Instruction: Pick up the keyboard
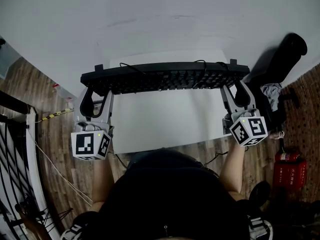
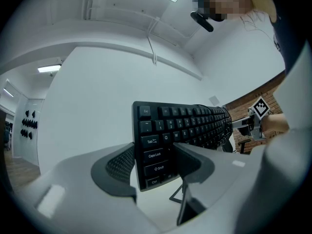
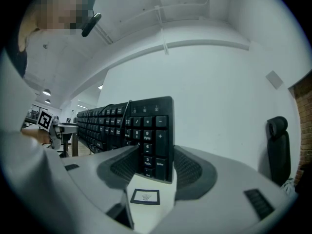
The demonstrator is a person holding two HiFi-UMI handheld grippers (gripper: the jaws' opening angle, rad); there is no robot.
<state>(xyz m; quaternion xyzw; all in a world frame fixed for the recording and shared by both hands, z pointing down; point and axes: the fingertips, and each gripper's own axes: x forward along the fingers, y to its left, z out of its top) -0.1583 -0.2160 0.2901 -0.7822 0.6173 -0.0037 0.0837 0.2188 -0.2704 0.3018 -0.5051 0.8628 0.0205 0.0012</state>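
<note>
A black keyboard (image 1: 165, 77) hangs crosswise over the white table (image 1: 160, 121), held at both ends. My left gripper (image 1: 95, 89) is shut on its left end. In the left gripper view the dark pads (image 2: 119, 165) clamp the keyboard (image 2: 180, 126) at the Tab, Caps Lock and Shift keys, around my left gripper (image 2: 153, 165). My right gripper (image 1: 235, 88) is shut on the number-pad end. In the right gripper view the keyboard (image 3: 146, 130) stands on edge within my right gripper (image 3: 148, 167). A thin cable (image 1: 131, 68) runs over the keyboard's top.
A black office chair (image 1: 281, 63) stands at the right of the table. Red fire extinguishers (image 1: 290, 170) sit on the wooden floor at the lower right. A black metal rack (image 1: 12, 149) lines the left side. A white wall lies beyond the table.
</note>
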